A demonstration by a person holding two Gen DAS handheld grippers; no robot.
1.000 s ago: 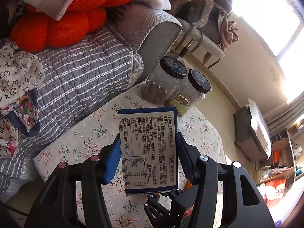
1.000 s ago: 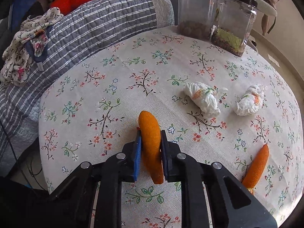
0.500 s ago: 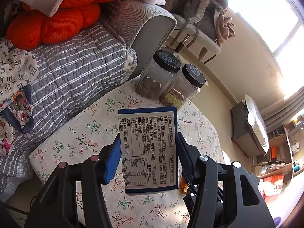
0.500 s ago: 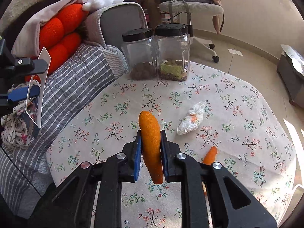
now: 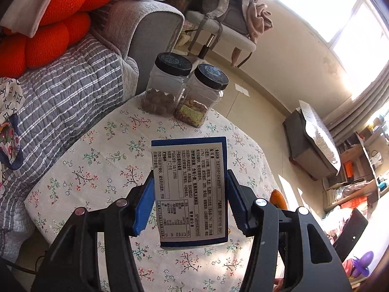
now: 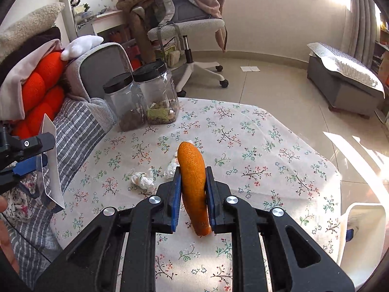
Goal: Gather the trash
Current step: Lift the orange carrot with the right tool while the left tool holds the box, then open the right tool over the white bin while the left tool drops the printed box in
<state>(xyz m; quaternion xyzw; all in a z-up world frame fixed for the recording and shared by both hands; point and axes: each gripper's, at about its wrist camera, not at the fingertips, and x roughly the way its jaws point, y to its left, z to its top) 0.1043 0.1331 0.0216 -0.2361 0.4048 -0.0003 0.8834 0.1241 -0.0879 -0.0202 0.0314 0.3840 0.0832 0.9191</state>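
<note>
My left gripper (image 5: 190, 194) is shut on a blue carton with a white printed label (image 5: 189, 185), held upright above the floral tablecloth (image 5: 102, 155). My right gripper (image 6: 193, 194) is shut on a curved strip of orange peel (image 6: 192, 170), lifted over the table. In the right wrist view the left gripper (image 6: 42, 154) shows at the left edge with the carton (image 6: 49, 168) seen edge-on. Two crumpled white tissues (image 6: 143, 178) (image 6: 171, 168) lie on the cloth just beyond the peel. The peel's orange tip (image 5: 278, 198) peeks out beside the left gripper's right finger.
Two black-lidded clear jars (image 6: 124, 104) (image 6: 158, 95) stand at the table's far left corner beside a grey sofa with orange cushions (image 6: 41, 80). A white bin (image 6: 362, 233) sits off the table's near right edge. An office chair (image 6: 189, 26) and a grey bench (image 6: 345, 82) stand on the tiled floor.
My right gripper has risen and rolled with the peel, so the room beyond the table came into view. My left gripper has drifted sideways with the carton; both grips are unchanged.
</note>
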